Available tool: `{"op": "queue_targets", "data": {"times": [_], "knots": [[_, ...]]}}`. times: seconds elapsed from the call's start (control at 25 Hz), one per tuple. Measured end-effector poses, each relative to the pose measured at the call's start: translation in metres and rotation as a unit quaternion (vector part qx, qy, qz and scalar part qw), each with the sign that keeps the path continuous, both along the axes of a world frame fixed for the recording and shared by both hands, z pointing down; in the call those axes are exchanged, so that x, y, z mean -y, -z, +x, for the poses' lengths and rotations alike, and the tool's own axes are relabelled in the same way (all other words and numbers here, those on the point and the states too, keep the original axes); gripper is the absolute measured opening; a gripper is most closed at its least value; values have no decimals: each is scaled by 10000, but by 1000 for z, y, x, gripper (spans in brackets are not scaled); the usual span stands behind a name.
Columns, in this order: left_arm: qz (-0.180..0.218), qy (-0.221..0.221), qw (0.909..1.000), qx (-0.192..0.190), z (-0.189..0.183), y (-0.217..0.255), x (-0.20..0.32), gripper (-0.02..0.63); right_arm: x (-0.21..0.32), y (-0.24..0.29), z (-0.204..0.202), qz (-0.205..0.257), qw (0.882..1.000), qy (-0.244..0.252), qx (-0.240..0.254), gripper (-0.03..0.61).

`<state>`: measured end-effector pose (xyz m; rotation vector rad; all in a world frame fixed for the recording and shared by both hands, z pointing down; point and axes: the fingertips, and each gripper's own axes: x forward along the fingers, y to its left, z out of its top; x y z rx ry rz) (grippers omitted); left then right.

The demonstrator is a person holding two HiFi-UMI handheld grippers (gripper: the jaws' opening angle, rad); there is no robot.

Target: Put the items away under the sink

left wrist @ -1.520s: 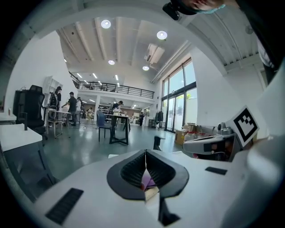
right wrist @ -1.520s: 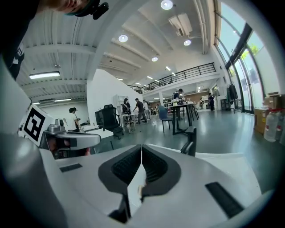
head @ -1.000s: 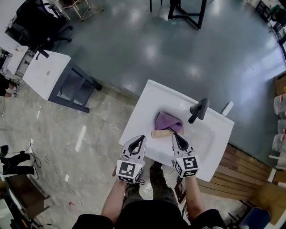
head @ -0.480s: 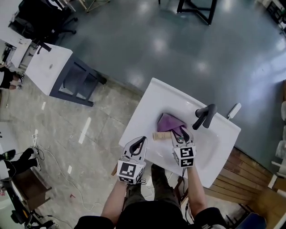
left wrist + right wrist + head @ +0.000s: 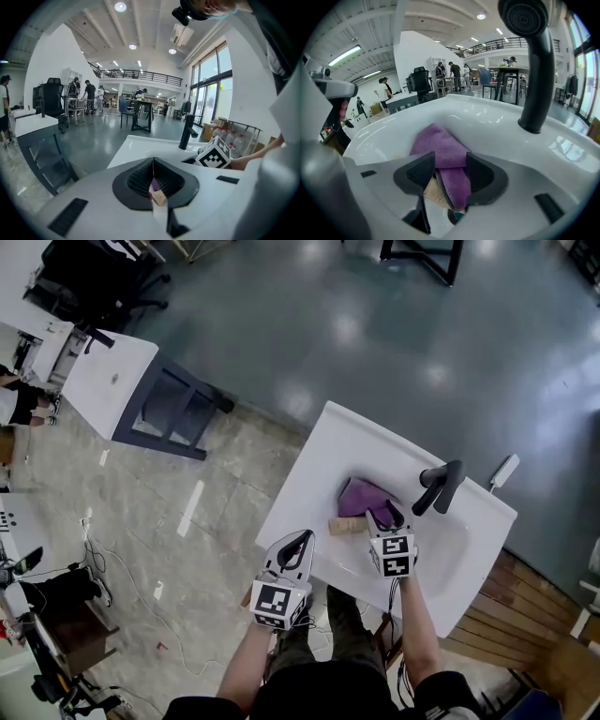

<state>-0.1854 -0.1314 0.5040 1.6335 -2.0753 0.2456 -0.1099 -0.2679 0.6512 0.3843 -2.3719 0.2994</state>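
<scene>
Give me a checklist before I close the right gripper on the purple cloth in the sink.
1. Right gripper open: ok; its jaws have just been opening.
2. Purple cloth between its jaws: ok, not pinched yet.
3. Cloth alone in the grip: cannot tell; tan item lies just beneath its edge.
4. Faucet clear of the gripper: ok, it stands beyond.
5. Left gripper out of the way: ok, shut and empty at the sink's near rim.

Tongs (image 5: 451, 163) just opening; purple cloth (image 5: 440, 144) between them.
</scene>
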Motion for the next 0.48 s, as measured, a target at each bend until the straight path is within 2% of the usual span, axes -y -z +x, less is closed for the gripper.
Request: {"op": "queue_targets", "data": {"times": [0.28,0.48], "knots": [[-46,30,10000,49,1,2,1,9,-1,-17,-1,-118,9998,12,-185,205],[-83,123,9999,33,-2,1,-5,9,-3,-22,-2,-86,9996,85,-255,133]]}}
